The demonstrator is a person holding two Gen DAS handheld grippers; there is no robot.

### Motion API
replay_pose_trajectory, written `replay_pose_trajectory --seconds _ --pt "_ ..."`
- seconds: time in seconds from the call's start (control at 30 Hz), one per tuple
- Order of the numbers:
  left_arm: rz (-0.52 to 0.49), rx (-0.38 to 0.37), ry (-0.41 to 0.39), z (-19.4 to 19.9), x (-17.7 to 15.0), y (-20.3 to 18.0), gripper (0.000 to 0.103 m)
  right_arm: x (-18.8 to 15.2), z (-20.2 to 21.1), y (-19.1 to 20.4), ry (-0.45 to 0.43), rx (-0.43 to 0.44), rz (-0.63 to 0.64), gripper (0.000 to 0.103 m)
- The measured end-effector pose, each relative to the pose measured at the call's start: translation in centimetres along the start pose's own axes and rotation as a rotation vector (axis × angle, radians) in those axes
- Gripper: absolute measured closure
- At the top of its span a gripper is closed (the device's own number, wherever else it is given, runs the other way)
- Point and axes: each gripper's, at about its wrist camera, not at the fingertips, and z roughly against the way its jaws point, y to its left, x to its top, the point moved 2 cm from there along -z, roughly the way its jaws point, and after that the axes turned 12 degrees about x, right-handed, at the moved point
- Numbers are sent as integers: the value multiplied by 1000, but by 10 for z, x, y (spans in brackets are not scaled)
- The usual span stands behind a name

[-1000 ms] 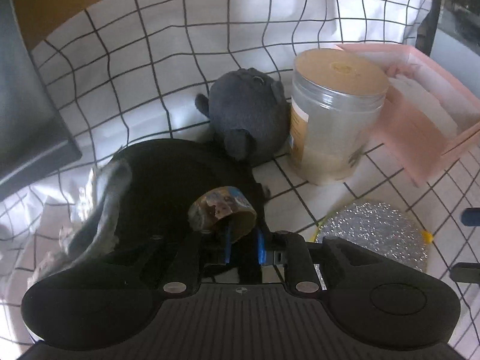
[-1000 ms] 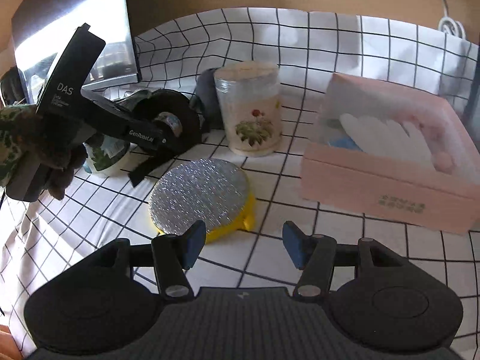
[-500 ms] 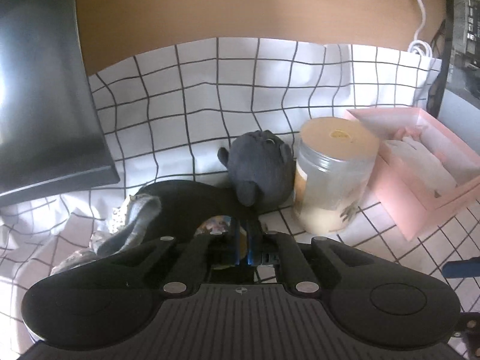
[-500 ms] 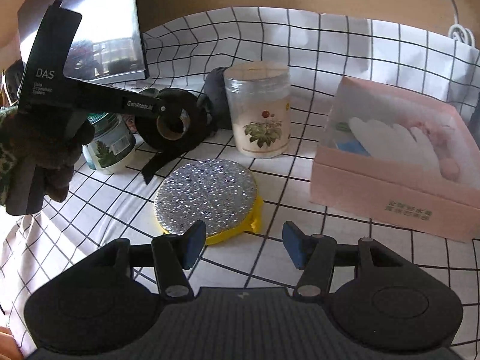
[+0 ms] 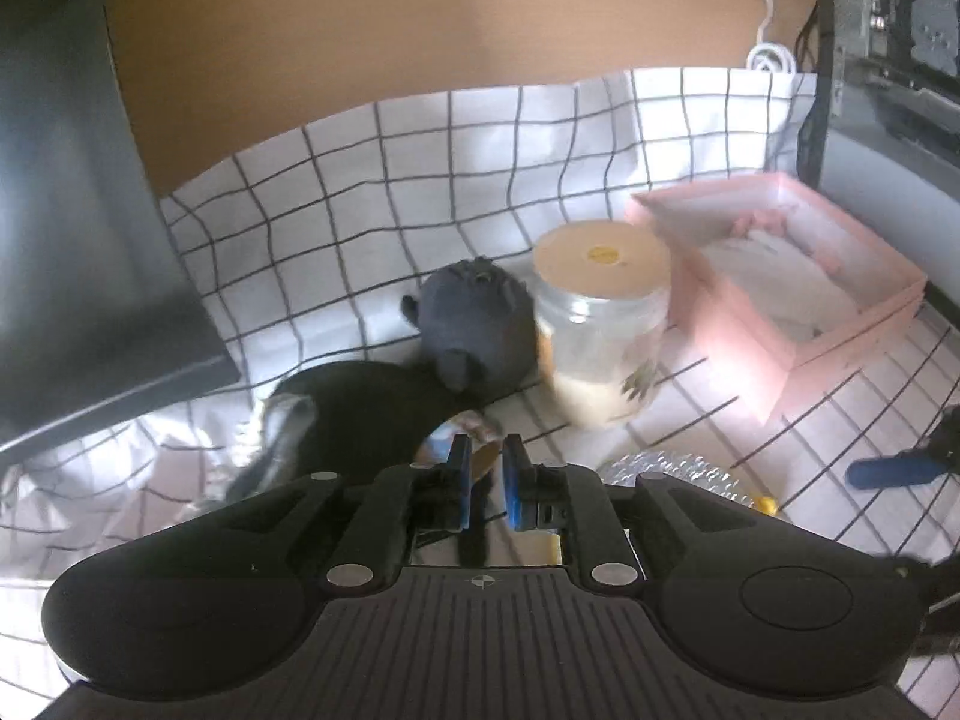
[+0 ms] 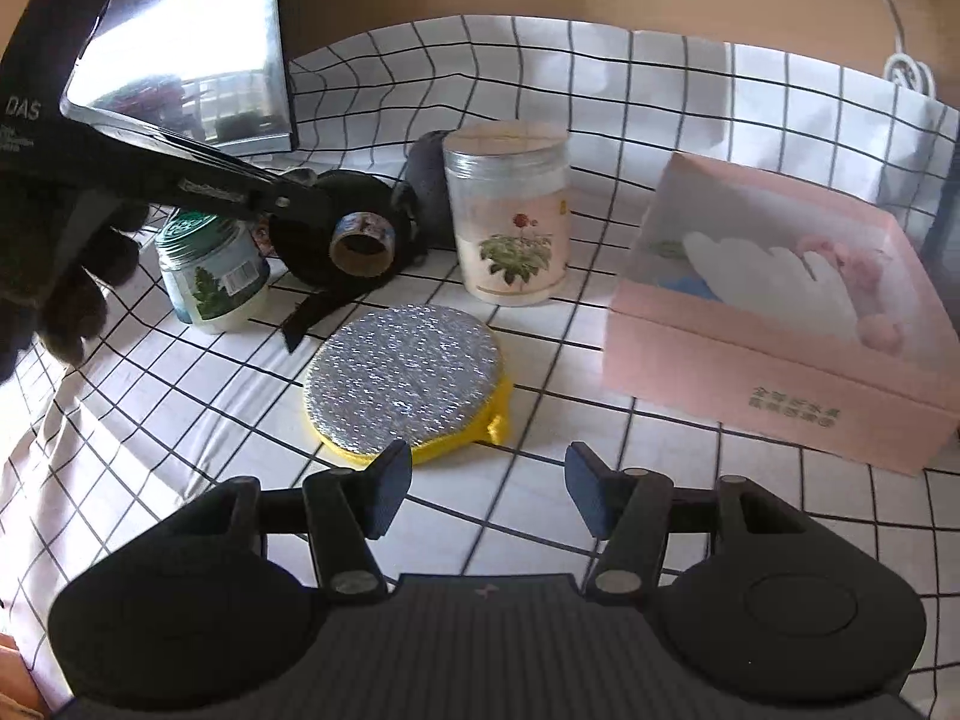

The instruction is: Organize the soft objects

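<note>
My left tongs (image 5: 483,480) pinch the tape roll (image 6: 362,240); right tongs (image 6: 489,489) gape empty. Next, carry it to the pink box (image 6: 774,372).

I'm looking over a white cloth (image 6: 600,72) ruled with a black grid. My right gripper (image 6: 487,483) is showing dark blue pads on a black body. The round sponge (image 6: 402,372) is glittering silver on top with a yellow edge. The box (image 6: 780,360) is glowing pale pink. The clear jar (image 6: 510,222) is wearing a red flower print and a beige lid. The plush (image 5: 474,324) is looking dark grey, and the small jar (image 6: 210,276) is carrying a green tree label.
</note>
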Motion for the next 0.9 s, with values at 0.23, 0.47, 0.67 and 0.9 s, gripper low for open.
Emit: replay_pose_trajectory --seconds 0.23,0.47,0.67,0.9 --pt "210 -7 46 -32 26 29 88 -2 5 -2 -7 -3 -7 46" --pt "172 -173 156 -55 22 12 87 -4 9 -3 -6 -4 -10 46" --pt "-94 -160 114 -21 1 -15 84 -4 7 -5 1 -1 -16 46" --pt "-235 -178 62 -1 -10 -32 83 -6 5 -2 13 4 -10 46"
